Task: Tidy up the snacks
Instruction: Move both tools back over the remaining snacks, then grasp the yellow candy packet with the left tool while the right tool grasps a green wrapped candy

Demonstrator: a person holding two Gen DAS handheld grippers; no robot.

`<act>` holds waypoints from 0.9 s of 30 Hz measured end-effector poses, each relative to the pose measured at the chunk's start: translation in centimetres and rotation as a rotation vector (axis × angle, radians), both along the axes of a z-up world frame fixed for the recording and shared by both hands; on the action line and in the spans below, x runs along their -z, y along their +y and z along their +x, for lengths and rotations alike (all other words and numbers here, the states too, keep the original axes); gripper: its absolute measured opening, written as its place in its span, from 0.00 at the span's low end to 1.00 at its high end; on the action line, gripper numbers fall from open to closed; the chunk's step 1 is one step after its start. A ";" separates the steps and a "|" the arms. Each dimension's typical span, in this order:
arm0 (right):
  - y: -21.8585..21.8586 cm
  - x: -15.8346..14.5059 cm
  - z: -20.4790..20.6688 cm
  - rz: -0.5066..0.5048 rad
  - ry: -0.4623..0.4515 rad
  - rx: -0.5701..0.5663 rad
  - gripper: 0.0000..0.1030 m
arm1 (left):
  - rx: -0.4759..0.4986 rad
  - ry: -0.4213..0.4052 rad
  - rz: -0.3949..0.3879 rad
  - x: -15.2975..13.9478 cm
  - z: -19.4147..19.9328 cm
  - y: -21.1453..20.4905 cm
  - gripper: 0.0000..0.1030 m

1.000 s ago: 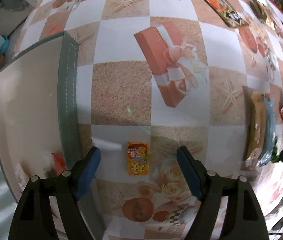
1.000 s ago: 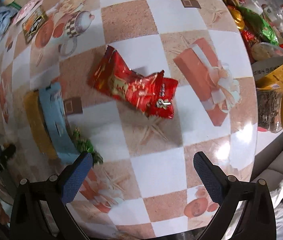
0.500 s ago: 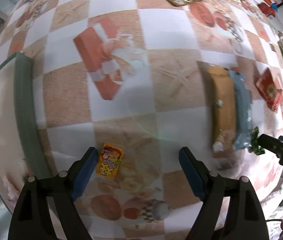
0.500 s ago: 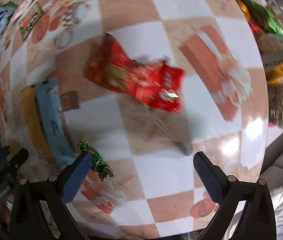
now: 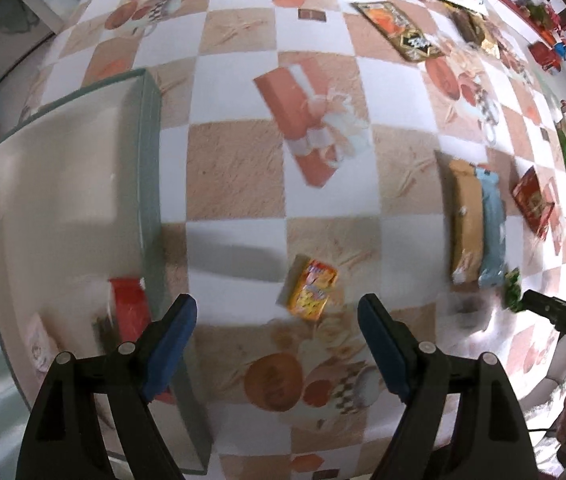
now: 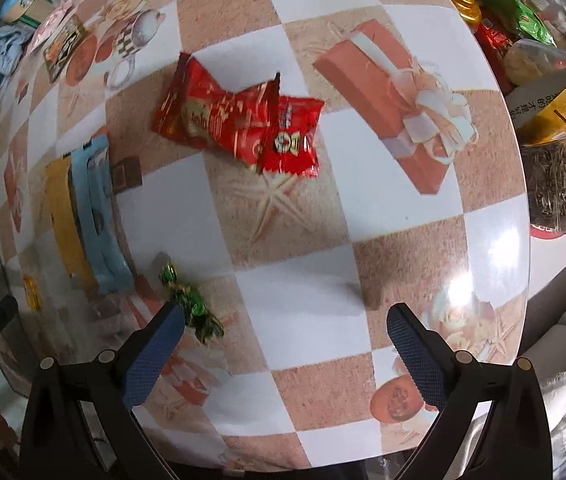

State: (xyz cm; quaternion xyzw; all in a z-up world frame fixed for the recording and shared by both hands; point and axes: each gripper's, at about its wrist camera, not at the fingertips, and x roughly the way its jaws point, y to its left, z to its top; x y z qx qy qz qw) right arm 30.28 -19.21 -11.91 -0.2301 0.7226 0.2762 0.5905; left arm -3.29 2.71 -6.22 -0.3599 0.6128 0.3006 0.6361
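Left gripper (image 5: 277, 326) spread wide, empty. Small yellow-orange foil snack packet (image 5: 311, 290) flat on checkered tablecloth (image 5: 235, 168), just ahead, between the fingers' line.

red packet (image 5: 128, 312) inside the box (image 5: 151, 184) is blurred and partly hidden behind the wall; far snack pile (image 6: 495, 12) cut off by the edge

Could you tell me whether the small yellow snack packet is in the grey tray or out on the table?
Out: the yellow snack packet lies on the tablecloth beside the grey tray.
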 end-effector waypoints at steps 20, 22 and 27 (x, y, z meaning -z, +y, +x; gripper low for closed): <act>1.8 -0.9 -5.8 -0.035 -0.026 -0.165 0.97 | 0.205 0.092 0.068 4.0 6.1 -3.0 0.85; 1.8 -0.7 -6.4 -0.036 -0.020 -0.169 0.84 | 0.206 0.089 0.067 4.3 6.3 -2.7 0.85; 2.7 -0.5 -8.2 -0.051 -0.041 -0.214 0.76 | 0.194 0.080 0.055 4.8 6.4 -1.9 0.85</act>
